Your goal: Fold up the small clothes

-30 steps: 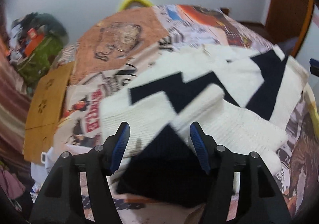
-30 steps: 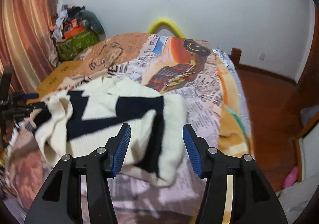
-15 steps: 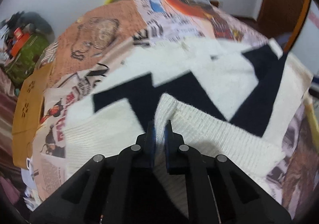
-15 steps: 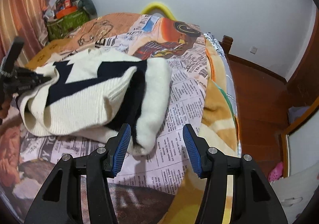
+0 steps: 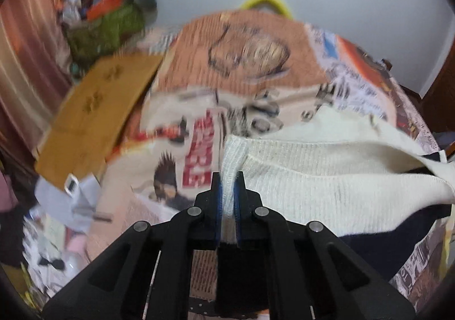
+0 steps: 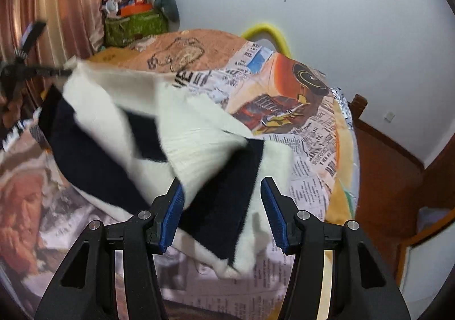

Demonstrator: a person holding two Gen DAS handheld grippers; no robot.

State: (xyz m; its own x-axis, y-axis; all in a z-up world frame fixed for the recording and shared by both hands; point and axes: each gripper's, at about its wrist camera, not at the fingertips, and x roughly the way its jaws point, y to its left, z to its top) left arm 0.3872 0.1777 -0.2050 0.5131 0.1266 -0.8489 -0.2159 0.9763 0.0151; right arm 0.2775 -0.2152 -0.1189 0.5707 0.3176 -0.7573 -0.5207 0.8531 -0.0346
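The landmark is the cream-and-navy knitted sweater (image 6: 182,132), which lies partly lifted on the bed's printed blanket (image 6: 310,146).

At the sweater's left edge, the left gripper (image 5: 226,194) is pinched tight on a cream ribbed hem, the knit bunched between its blue pads (image 5: 217,200). In the right wrist view the same gripper (image 6: 37,73) appears at the sweater's far left corner, holding that corner raised off the blanket so the fabric hangs slack toward the middle. Further left of the sweater a yellow-brown cardboard sheet (image 5: 96,109) lies on the bed, and behind it a green bag (image 6: 133,25) sits against the wall.

Over the sweater's near right part hovers the right gripper (image 6: 221,212), its jaws spread wide and holding nothing; a navy panel and a cream fold lie between and just beyond its fingers.

Likely risks: the left grip seems to hold only a thin strip of hem, so a quick pull could let it slip out and drop the fold. With only one corner held, the loose knit may sag and fold crooked. The right gripper could also close on several layers at once and drag the whole sweater across the blanket.
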